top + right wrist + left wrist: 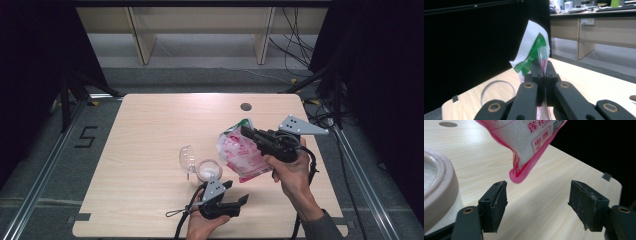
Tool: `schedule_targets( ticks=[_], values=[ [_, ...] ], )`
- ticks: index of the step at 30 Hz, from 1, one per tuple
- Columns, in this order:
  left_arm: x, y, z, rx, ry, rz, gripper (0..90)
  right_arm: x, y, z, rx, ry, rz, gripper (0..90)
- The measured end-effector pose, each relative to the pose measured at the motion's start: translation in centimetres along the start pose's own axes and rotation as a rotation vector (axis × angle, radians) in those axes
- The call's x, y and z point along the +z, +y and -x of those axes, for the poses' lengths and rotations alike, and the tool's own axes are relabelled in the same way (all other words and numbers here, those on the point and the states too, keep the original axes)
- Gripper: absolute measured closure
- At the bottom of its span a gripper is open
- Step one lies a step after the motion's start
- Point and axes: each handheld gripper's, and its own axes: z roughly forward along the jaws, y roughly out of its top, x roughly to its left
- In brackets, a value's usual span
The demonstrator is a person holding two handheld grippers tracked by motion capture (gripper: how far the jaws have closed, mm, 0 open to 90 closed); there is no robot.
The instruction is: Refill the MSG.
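Observation:
A pink and white plastic bag [242, 152] with a green-printed top hangs tilted over the wooden table [150, 125]. My right gripper [246, 131] is shut on the bag's top edge [534, 47], and its jaws pinch the film in the right gripper view. My left gripper [236, 193] sits low near the table's front edge, open, with nothing between its pads [496, 200]. The bag's lower corner [520, 173] hangs just beyond and above the left jaw. A small round tub [208, 170] with white contents stands left of the bag, close beside the left gripper [537, 202].
A clear dome lid [186, 157] stands hinged open at the tub's left side. A dark round hole [245, 106] marks the table's far edge. Black curtains flank the table, and cables lie on the floor at the right.

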Motion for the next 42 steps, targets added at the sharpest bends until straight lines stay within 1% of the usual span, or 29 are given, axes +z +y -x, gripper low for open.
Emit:
schedule_targets(
  ticks=[1,2,4,5,6,8,9,12,14,15,16,17,18,21,22,23,24,25,27,29,30,32,33,36,37,38,40,41,42],
  values=[
    [-0.3,0.0,0.0,0.011,-0.006,0.003,29.9,-0.1,-0.1,0.3,-0.007,-0.012,0.006,90.0],
    [-0.6,0.1,-0.2,0.036,-0.016,0.001,29.9,-0.2,-0.3,0.4,0.002,-0.013,0.008,90.0],
    [-1.3,0.1,-0.2,0.031,-0.037,0.008,29.8,-0.3,-0.5,0.7,0.012,-0.02,0.008,90.0],
    [-1.6,0.1,-0.1,0.004,-0.039,0.013,29.5,-0.3,-0.7,0.7,0.022,-0.025,0.002,90.0],
    [-1.9,0.1,0.0,0.008,-0.042,0.015,29.0,-0.3,-0.9,1.0,0.005,-0.028,-0.003,90.0],
    [-2.6,0.2,-0.1,0.015,-0.035,0.015,28.3,-0.2,-1.2,1.3,0.003,-0.035,-0.001,90.0],
    [-2.8,0.2,-0.1,0.01,-0.031,0.017,28.3,-0.2,-1.5,1.4,0.03,-0.041,-0.007,90.0],
    [-3.5,0.2,-0.2,0.018,-0.039,0.029,28.1,0.1,-2.3,1.9,0.039,-0.048,-0.003,90.0],
    [-4.0,0.2,-0.3,0.021,-0.016,0.02,28.1,0.1,-2.8,2.5,0.039,-0.041,-0.007,90.0],
    [-4.0,0.2,-0.4,0.013,-0.029,0.041,28.1,0.1,-3.1,2.7,0.036,-0.045,-0.02,90.0],
    [-4.3,0.2,-0.5,0.012,-0.008,0.028,28.1,0.2,-3.4,2.9,0.044,-0.05,-0.026,90.0],
    [-4.3,0.2,-0.6,0.016,-0.019,0.043,28.2,0.2,-3.7,3.1,0.044,-0.045,-0.024,90.0],
    [-4.5,0.2,-0.7,0.012,-0.011,0.045,28.2,0.2,-3.9,3.2,0.049,-0.052,-0.027,90.0],
    [-4.8,0.1,-1.0,0.011,-0.004,0.035,28.1,0.0,-4.9,3.5,0.058,-0.062,-0.024,90.0],
    [-4.9,0.1,-1.0,0.01,-0.006,0.045,28.0,-0.3,-5.1,3.7,0.065,-0.067,-0.036,90.0],
    [-5.0,0.0,-1.1,0.011,-0.004,0.048,28.1,-0.7,-5.1,3.8,0.079,-0.066,-0.028,90.0],
    [-5.0,0.0,-1.2,0.014,-0.01,0.049,28.1,-1.0,-5.0,4.0,0.065,-0.078,-0.029,90.0],
    [-5.1,0.0,-1.3,0.016,-0.006,0.049,27.9,-1.3,-5.0,4.2,0.052,-0.074,-0.024,90.0],
    [-5.3,0.0,-1.3,0.01,0.003,0.049,27.3,-1.9,-5.3,4.4,0.083,-0.09,-0.027,90.0],
    [-5.5,-0.1,-1.4,0.013,0.008,0.046,27.3,-2.4,-5.5,4.7,0.089,-0.095,-0.02,90.0],
    [-5.7,-0.1,-1.5,0.025,0.009,0.04,27.4,-2.6,-5.5,4.9,0.081,-0.1,-0.024,90.0],
    [-5.8,-0.2,-1.6,0.016,0.012,0.045,27.3,-3.0,-5.7,5.3,0.073,-0.113,-0.014,90.0],
    [-6.1,-0.2,-1.7,0.024,0.026,0.033,27.3,-3.1,-5.8,5.3,0.082,-0.114,0.0,90.0],
    [-6.6,-0.3,-2.1,0.019,0.034,0.042,27.3,-3.7,-6.0,5.2,0.092,-0.122,-0.017,90.0],
    [-6.8,-0.3,-2.1,0.014,0.047,0.037,27.3,-3.9,-6.1,5.5,0.059,-0.129,-0.015,90.0],
    [-7.0,-0.4,-2.3,0.017,0.047,0.044,27.3,-4.1,-6.2,5.2,0.097,-0.131,-0.008,90.0],
    [-7.2,-0.3,-2.3,0.018,0.058,0.038,27.3,-4.7,-6.5,5.5,0.087,-0.14,-0.007,90.0],
    [-7.5,-0.3,-2.4,0.02,0.074,0.048,27.2,-4.9,-6.6,5.7,0.091,-0.146,-0.011,90.0],
    [-7.8,-0.3,-2.5,0.025,0.082,0.039,27.1,-5.2,-6.7,5.8,0.114,-0.151,-0.017,90.0]
  ],
)
